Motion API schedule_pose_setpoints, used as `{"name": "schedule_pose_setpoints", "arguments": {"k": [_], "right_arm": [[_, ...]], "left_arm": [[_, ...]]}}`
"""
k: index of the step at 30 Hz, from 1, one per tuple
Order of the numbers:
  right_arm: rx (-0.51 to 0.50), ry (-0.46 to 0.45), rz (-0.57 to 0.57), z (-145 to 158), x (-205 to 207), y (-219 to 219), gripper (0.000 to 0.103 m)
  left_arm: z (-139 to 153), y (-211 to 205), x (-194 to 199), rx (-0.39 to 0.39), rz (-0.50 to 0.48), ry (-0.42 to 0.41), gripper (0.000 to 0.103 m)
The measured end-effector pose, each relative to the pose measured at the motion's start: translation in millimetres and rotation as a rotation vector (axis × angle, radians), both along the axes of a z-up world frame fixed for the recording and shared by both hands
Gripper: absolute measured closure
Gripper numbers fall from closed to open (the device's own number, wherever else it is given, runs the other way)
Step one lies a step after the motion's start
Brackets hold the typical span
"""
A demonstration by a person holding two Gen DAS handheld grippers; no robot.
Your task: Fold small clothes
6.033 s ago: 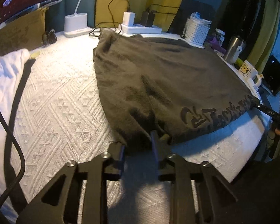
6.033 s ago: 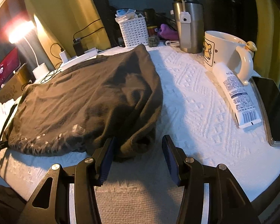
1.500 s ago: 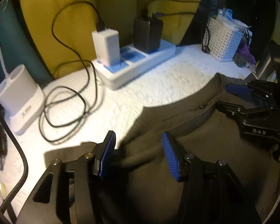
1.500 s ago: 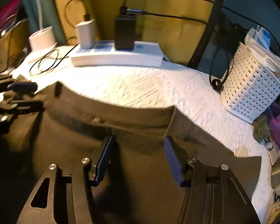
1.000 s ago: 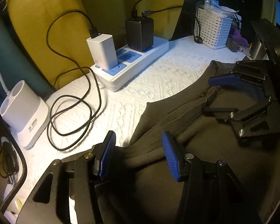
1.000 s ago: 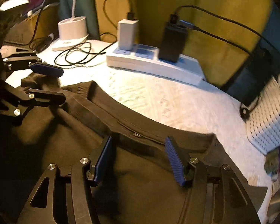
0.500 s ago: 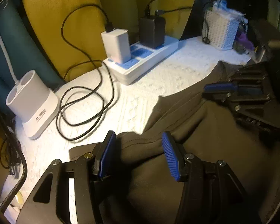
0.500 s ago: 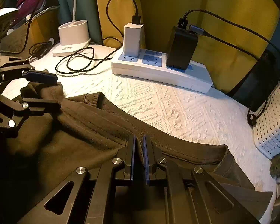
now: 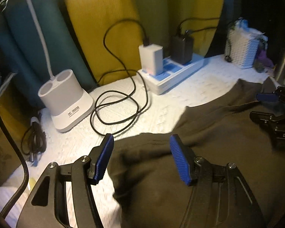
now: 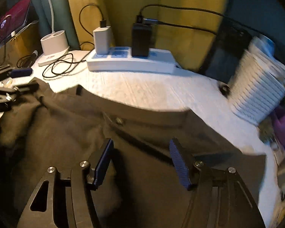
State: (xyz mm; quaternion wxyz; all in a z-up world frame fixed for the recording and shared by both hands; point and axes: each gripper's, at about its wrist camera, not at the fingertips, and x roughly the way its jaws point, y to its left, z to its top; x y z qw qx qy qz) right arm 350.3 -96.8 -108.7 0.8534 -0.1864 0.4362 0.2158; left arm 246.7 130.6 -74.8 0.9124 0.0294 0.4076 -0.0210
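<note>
A dark brown garment (image 9: 218,133) lies spread on the white textured cloth (image 9: 161,102), its collar edge toward the power strip. My left gripper (image 9: 141,142) hovers over the garment's left corner. Its jaws are opening and the pads press on nothing, with fabric lying below them. In the right wrist view the garment (image 10: 66,133) fills the lower half. My right gripper (image 10: 141,144) stands just behind the collar band, jaws opening, nothing pinched. Each gripper shows in the other's view: the right gripper (image 9: 262,105) at the right edge, the left gripper (image 10: 23,79) at the left edge.
Along the back stand a white power strip (image 9: 172,76) with two chargers, a white lamp base (image 9: 66,102) and a looped black cable (image 9: 115,110). A white basket (image 10: 256,95) and a steel mug (image 9: 283,70) sit at the far right. Yellow curtains hang behind.
Half a second ago my right gripper was shut on the garment's edge; now it is open and the fabric lies free. My left jaws have widened. Both grippers have drawn back slightly.
</note>
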Motion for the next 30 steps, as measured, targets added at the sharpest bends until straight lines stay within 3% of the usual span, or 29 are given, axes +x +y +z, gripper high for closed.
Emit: {"name": "schedule_pose_setpoints", "arguments": {"k": [7, 16, 23, 24, 27, 30], "right_arm": [[0.038, -0.038, -0.104, 16.6, -48.1, -54.3, 0.040], [0.068, -0.031, -0.249, 13.1, -118.9, -115.9, 0.039], [0.058, -0.041, -0.288, 13.5, -169.0, -137.0, 0.039], [0.057, -0.043, -0.290, 12.9, -176.2, -138.7, 0.039], [0.023, -0.043, -0.279, 5.2, -192.5, -142.9, 0.039], [-0.006, -0.071, -0.275, 2.0, -210.3, -149.0, 0.037]], "left_arm": [[9.3, 9.1, -71.4, -0.159, 0.028, -0.029, 0.041], [-4.5, 13.4, -159.9, -0.209, 0.070, 0.013, 0.041], [-34.4, 13.0, -211.7, -0.302, 0.111, 0.140, 0.041], [-37.8, 11.8, -218.4, -0.305, 0.106, 0.144, 0.041], [-38.5, 4.3, -234.1, -0.205, 0.086, 0.108, 0.041], [-40.8, 3.6, -243.2, -0.175, 0.102, 0.080, 0.041]]}}
